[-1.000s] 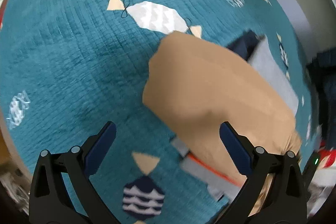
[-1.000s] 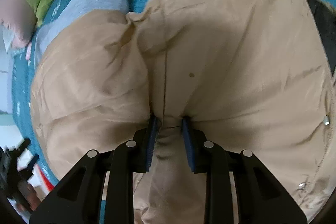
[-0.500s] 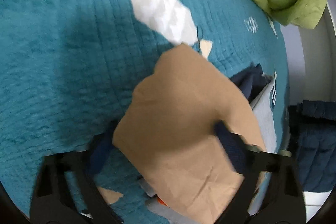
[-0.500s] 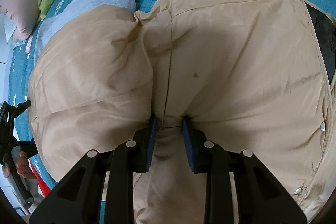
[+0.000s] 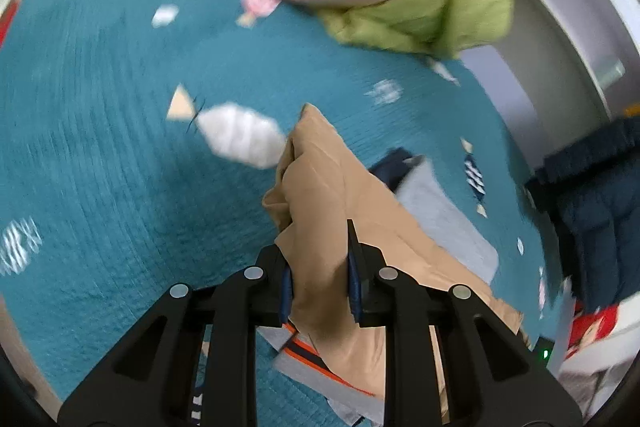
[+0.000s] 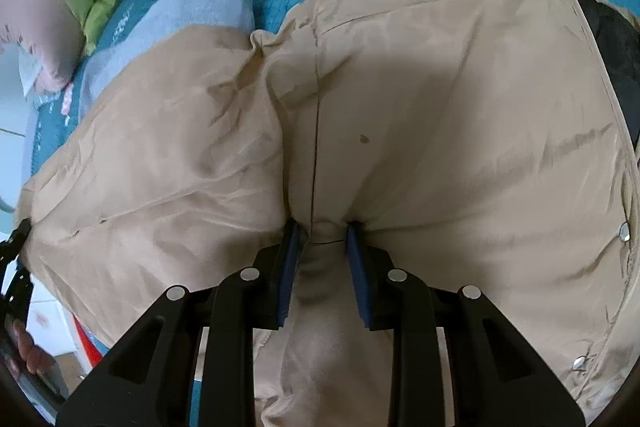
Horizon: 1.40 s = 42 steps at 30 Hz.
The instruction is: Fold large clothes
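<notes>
Now both grippers are clamping the tan jacket (image 6: 440, 115), which is lying spread over the teal quilt (image 5: 100, 187). The left gripper (image 5: 318, 279) is pinching a bunched fold of the tan fabric between its blue pads (image 5: 354, 283), with the cloth rising in a ridge ahead of the fingertips. The right gripper (image 6: 322, 263) is closing on a puckered tuck at a seam of the jacket, its blue pads (image 6: 286, 275) pressing in from both sides. Metal snaps (image 6: 623, 231) are showing along the jacket's right edge in the right wrist view. A grey folded garment (image 6: 200, 7) is lying just beside the jacket, partly under it. A green padded garment (image 5: 432, 15) is sitting further up the quilt, and a navy garment (image 5: 592, 211) is resting off to the right.
</notes>
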Available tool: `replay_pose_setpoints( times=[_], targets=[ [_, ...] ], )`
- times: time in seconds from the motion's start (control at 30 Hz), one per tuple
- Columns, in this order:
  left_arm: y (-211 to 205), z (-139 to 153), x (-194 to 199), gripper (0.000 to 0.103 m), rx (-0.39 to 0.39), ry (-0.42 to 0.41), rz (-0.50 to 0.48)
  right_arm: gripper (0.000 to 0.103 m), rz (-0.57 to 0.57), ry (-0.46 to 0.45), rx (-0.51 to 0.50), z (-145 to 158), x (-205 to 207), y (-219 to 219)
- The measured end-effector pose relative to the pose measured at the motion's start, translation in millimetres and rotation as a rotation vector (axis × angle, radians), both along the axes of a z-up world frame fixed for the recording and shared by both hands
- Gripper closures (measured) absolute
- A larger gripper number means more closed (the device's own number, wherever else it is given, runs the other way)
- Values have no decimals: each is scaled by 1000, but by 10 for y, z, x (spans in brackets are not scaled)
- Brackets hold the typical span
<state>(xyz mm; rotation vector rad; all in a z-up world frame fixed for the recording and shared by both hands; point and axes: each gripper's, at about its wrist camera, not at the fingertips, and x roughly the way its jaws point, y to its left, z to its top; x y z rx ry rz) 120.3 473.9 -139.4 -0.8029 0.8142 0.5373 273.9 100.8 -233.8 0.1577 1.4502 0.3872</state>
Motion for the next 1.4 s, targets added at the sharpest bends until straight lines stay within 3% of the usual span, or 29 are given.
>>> replay_pose_setpoints(
  times=[0.27, 0.43, 0.67, 0.9, 1.1, 1.23, 1.4],
  targets=[
    [-700, 707, 52, 82, 132, -92, -147, 80, -43, -63, 112, 454, -238, -401],
    [-1465, 1058, 165, 82, 198, -152, -332, 80, -103, -136, 144, 815, -565, -896],
    [-2679, 1206, 434, 82, 244, -196, -589, 80, -269, -217, 195, 1124, -999, -1760],
    [-3903, 842, 826, 82, 209, -143, -823, 80, -512, -249, 230, 1147, -1496, -2806],
    [-4847, 285, 1104, 82, 206, -56, -964, 79, -691, -232, 190, 1049, -1968, -3582],
    [-5432, -150, 1224, 82, 248, 36, -1031, 79, -775, -216, 170, 969, -2190, -3898],
    [-5813, -650, 1285, 79, 252, 138, -1086, 77, -823, -201, 159, 881, -2268, -4090]
  ],
)
